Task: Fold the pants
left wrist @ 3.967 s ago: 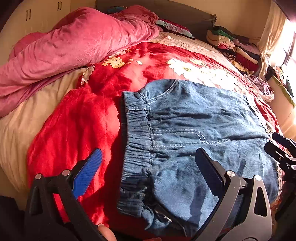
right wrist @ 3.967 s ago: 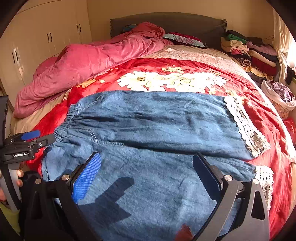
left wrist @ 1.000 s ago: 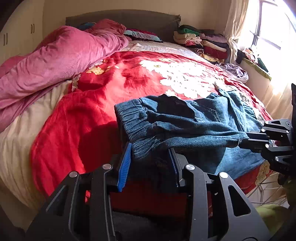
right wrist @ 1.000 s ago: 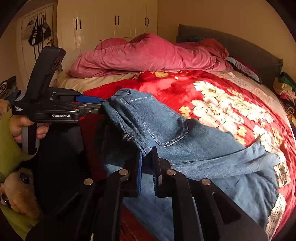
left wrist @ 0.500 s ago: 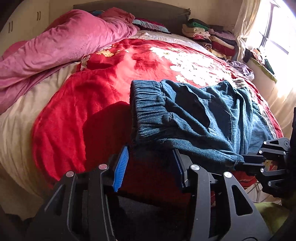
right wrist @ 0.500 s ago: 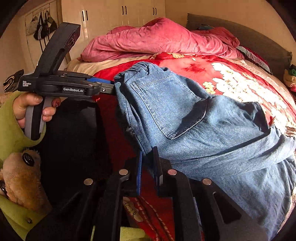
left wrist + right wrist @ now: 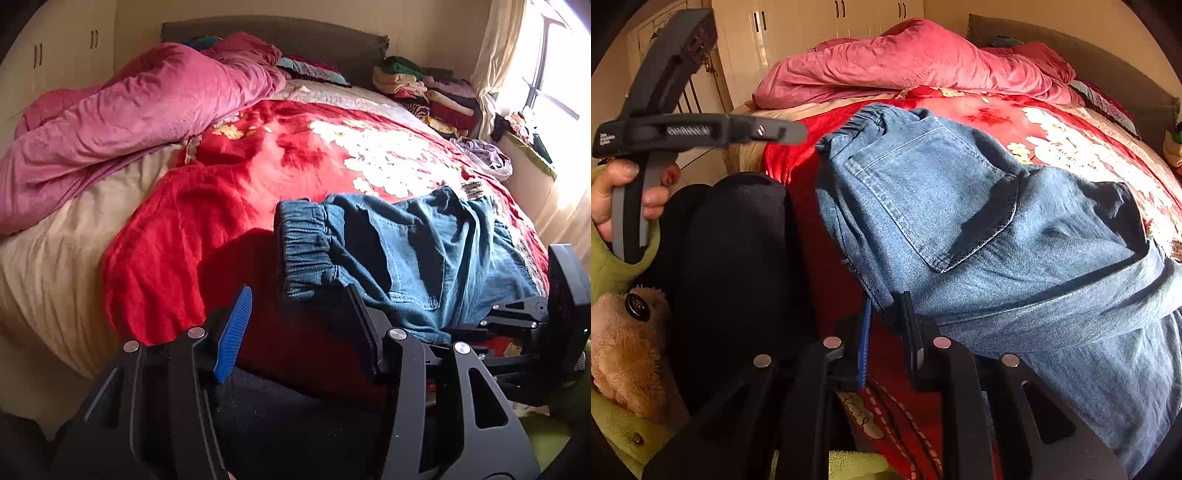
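The left hand-held gripper (image 7: pixel 299 328) has its jaws apart with nothing between them; they have just been opening, and the elastic waistband they pinched a second ago now lies free just ahead of its fingertips. The right hand-held gripper (image 7: pixel 888 332) has also just been opening, but only a little: its jaws stand narrowly parted, and a lower corner of denim sits in the gap. Whether the pads press on that cloth cannot be told, though it looks loose rather than pinched. Ahead of both tools lie the pants (image 7: pixel 406 251), blue denim now doubled over lengthwise, one leg on top of the other, with a back pocket facing up and the gathered waistband toward the left gripper. Four seconds ago they were spread flat and open; a second ago both tools held them lifted in mid-fold. They rest on the red flowered blanket (image 7: pixel 229 192) covering the bed, close to its near edge. Beyond, to the left, a pink duvet (image 7: pixel 122 118) is heaped, and stacked clothes (image 7: pixel 417 85) sit by the headboard on the far right. In the right wrist view, a person's hand (image 7: pixel 624 199) in a green sleeve grips the left tool's handle. The first fold appears laid down and released; a crosswise fold, cuffs toward waistband, probably comes next.
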